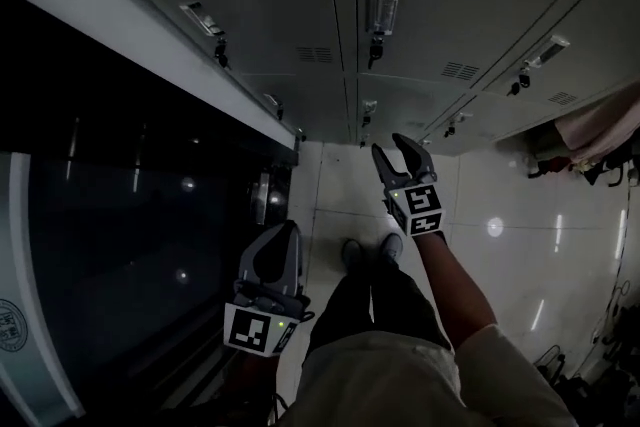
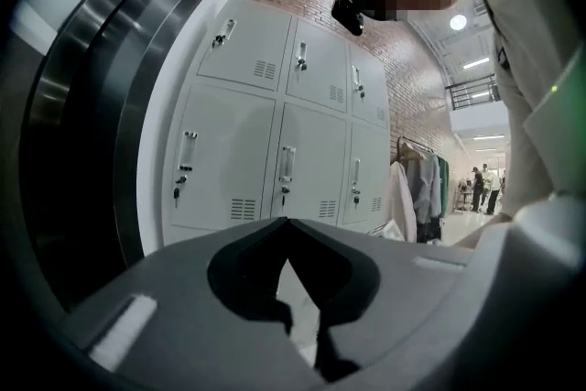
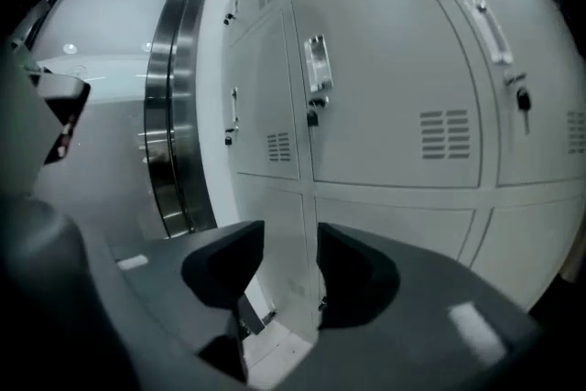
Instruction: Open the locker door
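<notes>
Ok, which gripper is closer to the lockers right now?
Right. The right gripper is stretched forward toward the lockers, open and not touching any door. The left gripper is held low and back, beside the person's leg, shut.

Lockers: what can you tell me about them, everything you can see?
The lockers are a pale grey bank, seemingly painted metal; two rows of three doors show in the left gripper view. Each door bears an upright handle, a lock under it and slotted vents low down. All doors in view are shut. The bank stands on a glossy tiled floor against a brick wall. The open right gripper points toward it without touching.
</notes>
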